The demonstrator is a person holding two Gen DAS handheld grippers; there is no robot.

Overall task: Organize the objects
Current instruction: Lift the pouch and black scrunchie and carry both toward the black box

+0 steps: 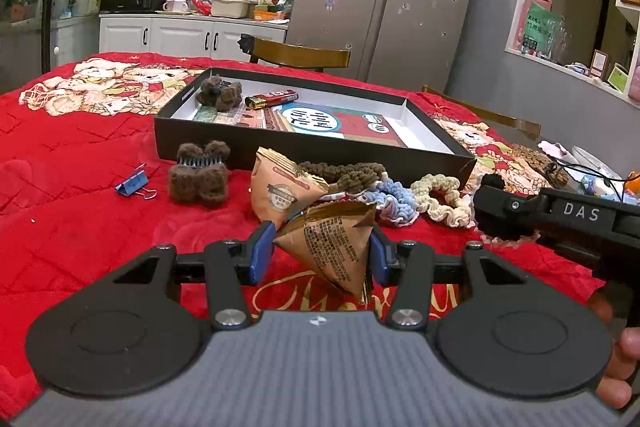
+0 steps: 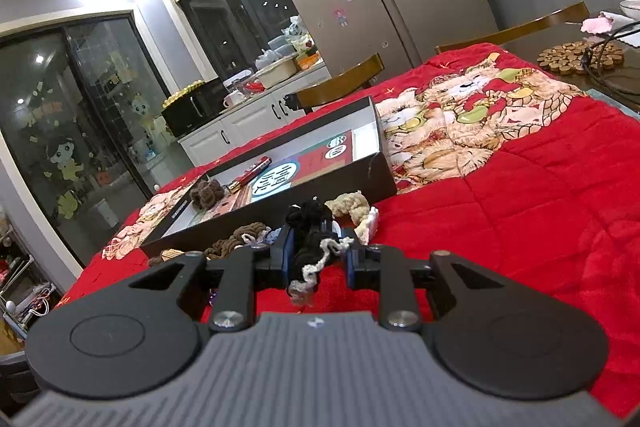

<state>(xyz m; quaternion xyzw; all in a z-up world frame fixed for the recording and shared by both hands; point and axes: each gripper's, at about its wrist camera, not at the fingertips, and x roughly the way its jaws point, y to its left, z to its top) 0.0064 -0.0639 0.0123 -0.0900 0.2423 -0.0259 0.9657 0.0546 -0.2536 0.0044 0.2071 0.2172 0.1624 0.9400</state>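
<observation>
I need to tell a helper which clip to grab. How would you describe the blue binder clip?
Start at the black box on the red quilt. Left of its front wall, past the brown hair claw, lies the blue binder clip, the only blue metal thing.

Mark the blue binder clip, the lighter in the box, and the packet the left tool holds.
blue binder clip (image 1: 131, 183), left wrist view, on its blue body.
lighter (image 1: 272, 98), left wrist view, mid-body.
brown packet (image 1: 334, 247), left wrist view, printed face.

Red bear-print quilt (image 1: 80, 155), brown printed packet (image 1: 332, 247), black scrunchie (image 2: 308, 239), blue binder clip (image 1: 132, 183)
</observation>
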